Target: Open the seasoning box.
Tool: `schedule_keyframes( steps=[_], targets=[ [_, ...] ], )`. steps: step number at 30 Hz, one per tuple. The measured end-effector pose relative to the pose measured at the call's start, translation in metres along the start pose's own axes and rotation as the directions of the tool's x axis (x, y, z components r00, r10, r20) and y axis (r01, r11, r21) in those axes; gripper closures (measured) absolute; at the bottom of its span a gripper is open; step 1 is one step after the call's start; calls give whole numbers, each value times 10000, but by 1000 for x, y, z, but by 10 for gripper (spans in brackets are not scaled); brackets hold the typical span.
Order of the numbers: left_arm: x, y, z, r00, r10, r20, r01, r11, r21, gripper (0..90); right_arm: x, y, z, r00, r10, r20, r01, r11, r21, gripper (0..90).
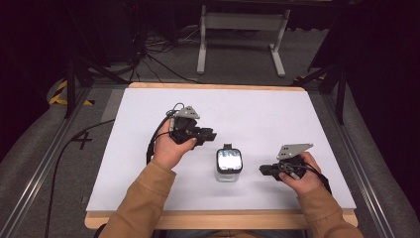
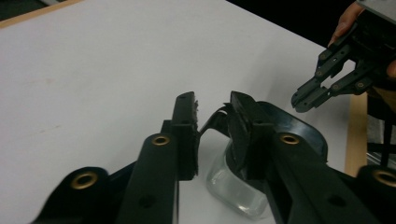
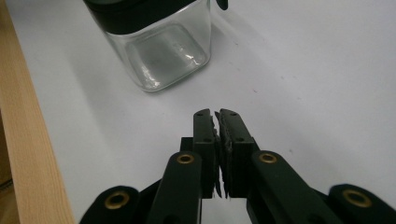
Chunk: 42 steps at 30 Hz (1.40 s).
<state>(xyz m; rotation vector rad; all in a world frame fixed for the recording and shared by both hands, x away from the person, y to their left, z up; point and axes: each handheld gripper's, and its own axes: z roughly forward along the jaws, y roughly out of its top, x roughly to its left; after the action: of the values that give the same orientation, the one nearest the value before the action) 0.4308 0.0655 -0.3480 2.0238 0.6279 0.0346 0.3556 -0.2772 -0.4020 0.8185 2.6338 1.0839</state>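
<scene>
While a person's two hands hold a gripper each over a white table (image 1: 277,114), a square glass jar (image 1: 229,166) with a black lid (image 2: 299,130) stands between them, near the table's front edge. The left gripper (image 1: 208,135), up and to the jar's left, has its jaws a little apart with nothing between them; in its own view the jar sits just beyond the tips. The right gripper (image 1: 264,170), beside the jar's right, has its jaws nearly together and empty.
</scene>
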Motion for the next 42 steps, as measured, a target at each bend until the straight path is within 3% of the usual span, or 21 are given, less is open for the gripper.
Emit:
schedule_keyframes(
  steps=[5, 9, 16, 33, 42],
  targets=[
    [-3, 4, 18, 9984, 212, 525, -218, 9997, 104, 753, 1, -7, -7, 9997, 226, -23, -227, 9995, -204, 849],
    [1, 0, 33, 9961, -17, 882, -11, 9995, 320, 796, 1, -9, -10, 9997, 258, -30, -259, 9992, -294, 848],
    [5, -7, 50, 9958, -310, 857, 291, 9993, 231, 853, 3, -8, -7, 9998, 148, -150, -154, 9992, -366, 835],
    [1, -5, 51, 9965, -118, 834, 82, 9991, 425, 895, 8, -5, -4, 9997, -27, -243, 18, 9992, -397, 826],
    [3, -6, 51, 9949, -342, 947, 310, 9989, 355, 895, 22, 6, -3, 9979, -460, -446, 428, 9966, -700, 833]
  ],
)
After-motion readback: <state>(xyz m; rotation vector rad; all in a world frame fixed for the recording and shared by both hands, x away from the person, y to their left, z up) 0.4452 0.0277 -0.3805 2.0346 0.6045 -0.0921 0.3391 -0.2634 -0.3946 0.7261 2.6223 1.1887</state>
